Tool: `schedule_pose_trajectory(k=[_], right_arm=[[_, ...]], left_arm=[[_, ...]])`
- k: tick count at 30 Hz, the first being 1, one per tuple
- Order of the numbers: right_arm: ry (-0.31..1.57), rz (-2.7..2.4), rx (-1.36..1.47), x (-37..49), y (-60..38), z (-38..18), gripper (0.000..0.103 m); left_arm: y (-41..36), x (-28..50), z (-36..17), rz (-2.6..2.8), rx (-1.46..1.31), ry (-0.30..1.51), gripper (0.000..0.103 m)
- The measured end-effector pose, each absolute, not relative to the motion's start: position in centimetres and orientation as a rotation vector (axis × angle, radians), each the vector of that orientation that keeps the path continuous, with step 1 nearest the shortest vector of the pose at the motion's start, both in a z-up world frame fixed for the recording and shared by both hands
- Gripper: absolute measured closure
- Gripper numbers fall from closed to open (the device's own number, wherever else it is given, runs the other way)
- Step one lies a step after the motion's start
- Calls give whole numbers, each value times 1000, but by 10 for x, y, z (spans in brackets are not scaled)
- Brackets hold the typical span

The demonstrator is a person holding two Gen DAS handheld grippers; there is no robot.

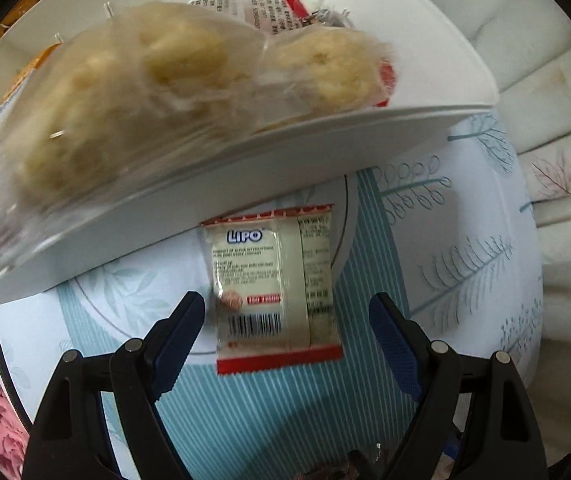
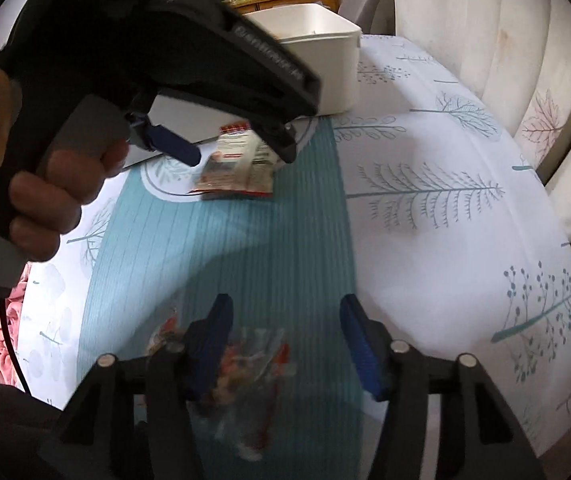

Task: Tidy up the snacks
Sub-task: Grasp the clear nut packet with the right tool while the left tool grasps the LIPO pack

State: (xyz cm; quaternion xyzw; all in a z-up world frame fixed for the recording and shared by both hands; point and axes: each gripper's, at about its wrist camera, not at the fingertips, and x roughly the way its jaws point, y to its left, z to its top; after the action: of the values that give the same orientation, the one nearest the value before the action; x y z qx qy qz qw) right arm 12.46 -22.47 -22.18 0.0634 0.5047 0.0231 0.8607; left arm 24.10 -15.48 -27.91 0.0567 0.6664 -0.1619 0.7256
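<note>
Snack packet (image 1: 275, 288), cream with red ends and the word LIPO on it, lies flat on the tablecloth (image 1: 465, 264), on the teal striped band that runs across the cloth, just in front of the near wall of a white bin (image 1: 245, 168). The left gripper (image 1: 287, 318) points down over it with its jaws wide, one blue pad on each side of the packet and neither touching it; in the right wrist view a hand (image 2: 45, 196) grips that tool's handle. The bin already holds clear-wrapped pale pastries (image 1: 157, 92), heaped above its rim, with more printed red-and-white wrappers behind them.

Nearer the table's front edge, on the same teal band, a second clear wrapper with red and brown bits (image 2: 245, 372) lies blurred under the right gripper (image 2: 285, 344). Its jaws stand partly apart, with the wrapper against the left pad; the blur hides whether both pads press on it. A pale cushioned seat (image 2: 485, 40) lies beyond the table's far edge.
</note>
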Motion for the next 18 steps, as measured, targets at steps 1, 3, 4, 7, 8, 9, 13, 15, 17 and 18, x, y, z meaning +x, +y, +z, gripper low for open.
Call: schedule_pose_trajectory(k=[1,3,4,7,8,9,13,15,17,18], right_arm=[[1058,55,133,126,-227,-222,53],[1056,76,132,129,-232,-222,56],[1056,88,129,132,-235,-222,59],[1060,119,128,137,-240,-224,65],[1061,126,129,139,-242,-224,69],[1062,134,131,141,-244,-224,71],[1064,152,136,146,-248,-224,77],[1061,155,140,148,-250,-223,77],[1058,156,145,149,-251,-222,77],[1058,155,148,149,-251,-222,77]], left_arm=[[-156,243,-281,-352,129,1471,20],[-160,246,-285,-326,148,1463,20],[-162,247,-286,-320,154,1458,20],[-166,251,-287,-305,171,1442,23],[-167,252,-287,-299,177,1438,26],[-167,253,-286,-286,184,1431,28],[-163,253,-284,-247,184,1409,43],[-158,254,-282,-241,172,1402,48],[-154,252,-280,-242,158,1401,55],[-151,252,-279,-240,150,1401,57]])
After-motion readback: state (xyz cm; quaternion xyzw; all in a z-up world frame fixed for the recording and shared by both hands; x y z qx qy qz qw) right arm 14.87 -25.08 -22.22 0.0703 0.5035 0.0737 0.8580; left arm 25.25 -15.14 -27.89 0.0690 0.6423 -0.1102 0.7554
